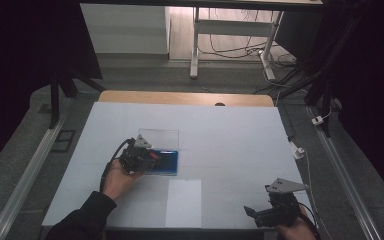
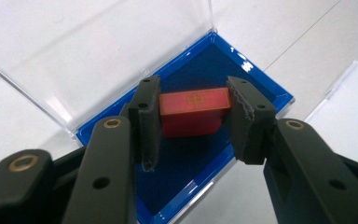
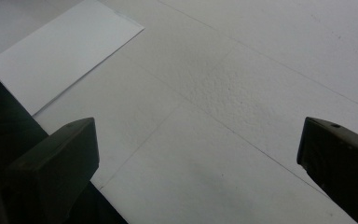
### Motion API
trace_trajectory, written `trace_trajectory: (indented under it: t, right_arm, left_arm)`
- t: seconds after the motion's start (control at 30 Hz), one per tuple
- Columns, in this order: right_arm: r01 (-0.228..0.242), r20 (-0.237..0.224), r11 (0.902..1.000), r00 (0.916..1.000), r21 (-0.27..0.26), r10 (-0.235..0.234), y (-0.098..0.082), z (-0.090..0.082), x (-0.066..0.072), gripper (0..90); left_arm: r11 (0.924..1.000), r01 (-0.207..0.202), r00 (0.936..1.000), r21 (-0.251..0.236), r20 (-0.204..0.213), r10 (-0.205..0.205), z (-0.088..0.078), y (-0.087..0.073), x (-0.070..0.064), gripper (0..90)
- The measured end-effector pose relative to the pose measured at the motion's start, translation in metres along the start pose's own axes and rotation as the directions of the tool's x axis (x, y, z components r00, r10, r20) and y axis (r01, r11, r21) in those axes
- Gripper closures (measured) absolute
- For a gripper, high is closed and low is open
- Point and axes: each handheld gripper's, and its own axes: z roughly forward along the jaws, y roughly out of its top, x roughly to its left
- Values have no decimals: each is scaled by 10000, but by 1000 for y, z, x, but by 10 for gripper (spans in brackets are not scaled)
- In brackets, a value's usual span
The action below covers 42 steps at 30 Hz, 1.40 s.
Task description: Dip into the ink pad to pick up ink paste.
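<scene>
A small red block (image 2: 193,109) with a gold mark on its top sits between the jaws of my left gripper (image 2: 193,100), both pads pressed against its ends. Under it is a shallow box (image 2: 261,88) with a blue rim and dark blue lining, its clear lid (image 2: 98,51) swung open behind. In the high view the left gripper (image 1: 152,159) is over the box (image 1: 170,162) at the table's middle left. My right gripper (image 1: 252,212) hovers near the front right edge, and its jaws (image 3: 198,140) are wide open over bare table.
A white sheet of paper (image 1: 184,202) lies at the front middle of the white-covered table (image 1: 230,135), between the two grippers, and shows again as the sheet (image 3: 60,51) in the right gripper view. Beyond the far edge stand desk legs and cables on the floor.
</scene>
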Motion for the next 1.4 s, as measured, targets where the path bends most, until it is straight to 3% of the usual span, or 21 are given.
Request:
trace_trajectory:
  t: [0.17,0.63,1.4]
  right_arm:
    - [26,-3,10000,10000,-6,-26,0,0,0,0]
    - [28,1,10000,10000,-32,-28,0,-1,0,0]
    - [44,1,10000,10000,-32,-44,0,-1,0,0]
  left_arm:
    - [9999,72,9999,-118,148,-71,-6,0,1,583]
    - [9986,-217,9992,-478,328,233,-22,1,-4,583]
    - [9953,-750,9911,-612,1054,811,-33,4,-29,584]
